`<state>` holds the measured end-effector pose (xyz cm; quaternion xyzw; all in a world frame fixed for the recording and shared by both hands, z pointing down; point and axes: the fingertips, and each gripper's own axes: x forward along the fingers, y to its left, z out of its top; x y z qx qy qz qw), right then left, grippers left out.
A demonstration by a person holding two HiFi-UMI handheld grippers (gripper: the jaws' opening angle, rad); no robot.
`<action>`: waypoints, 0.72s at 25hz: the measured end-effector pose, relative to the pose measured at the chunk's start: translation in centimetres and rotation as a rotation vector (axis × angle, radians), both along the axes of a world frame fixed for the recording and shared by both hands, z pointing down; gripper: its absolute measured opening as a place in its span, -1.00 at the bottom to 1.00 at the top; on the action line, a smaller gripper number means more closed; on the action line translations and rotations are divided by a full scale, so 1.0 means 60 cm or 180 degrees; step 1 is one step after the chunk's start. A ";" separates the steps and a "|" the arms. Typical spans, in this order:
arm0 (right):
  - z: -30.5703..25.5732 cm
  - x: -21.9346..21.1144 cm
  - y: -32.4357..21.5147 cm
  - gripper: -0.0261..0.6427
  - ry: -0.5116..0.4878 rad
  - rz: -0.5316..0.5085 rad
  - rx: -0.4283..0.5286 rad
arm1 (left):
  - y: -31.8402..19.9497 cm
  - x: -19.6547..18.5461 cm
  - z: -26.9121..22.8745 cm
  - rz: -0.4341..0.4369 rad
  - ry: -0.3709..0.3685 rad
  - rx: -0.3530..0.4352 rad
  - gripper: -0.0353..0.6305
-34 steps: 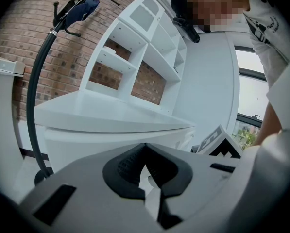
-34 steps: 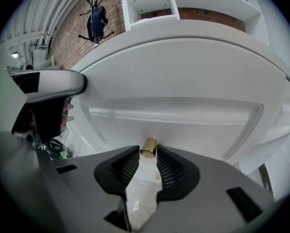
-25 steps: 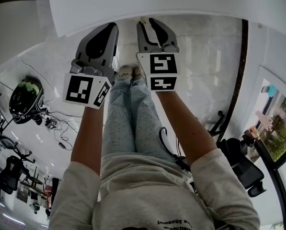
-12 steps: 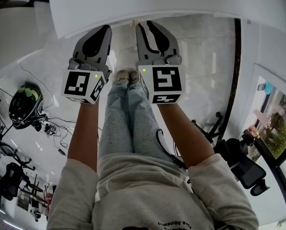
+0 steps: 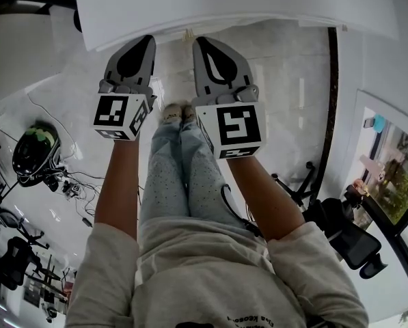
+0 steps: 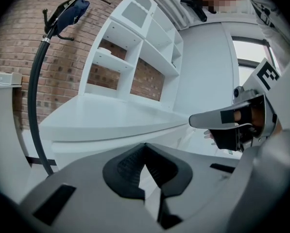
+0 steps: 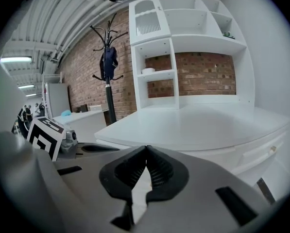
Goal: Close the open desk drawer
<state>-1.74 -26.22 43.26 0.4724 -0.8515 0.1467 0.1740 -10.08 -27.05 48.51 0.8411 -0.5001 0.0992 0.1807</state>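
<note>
Both tools are closed and hold nothing; in the left gripper view the two dark pads of the left gripper [image 6: 145,145] meet at their tips in the lower middle of the frame, with only a thin gap lower down and no object in it; in the right gripper view the right gripper [image 7: 145,147] shows the same, its jaws together and empty.

In the head view the two grippers stand side by side in the upper middle of the frame, each on a bare forearm, and their tips reach up to the edge of the white desk [image 5: 224,5] that fills the top of the frame; if they touch it I cannot tell; below them are the person's legs [image 5: 180,176] over a pale glossy floor [image 5: 286,80]; a helmet [image 5: 34,152] lies at the left edge.

In the right gripper view the desk top spreads over the middle of the frame; under its edge, at the lower right, is the drawer front [image 7: 259,153] with a small knob [image 7: 270,149]; it seems to lie in line with the desk front, but whether it is fully in I cannot tell; behind the desk a white shelf unit [image 7: 183,47] stands against a brick wall [image 7: 86,67], and a black coat stand [image 7: 107,72] is to its left.
</note>
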 end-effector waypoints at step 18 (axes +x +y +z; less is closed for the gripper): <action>-0.180 0.039 0.089 -0.83 -0.0048 0.0068 0.0306 | 0.097 0.052 -0.233 0.0051 0.0095 0.0200 -0.84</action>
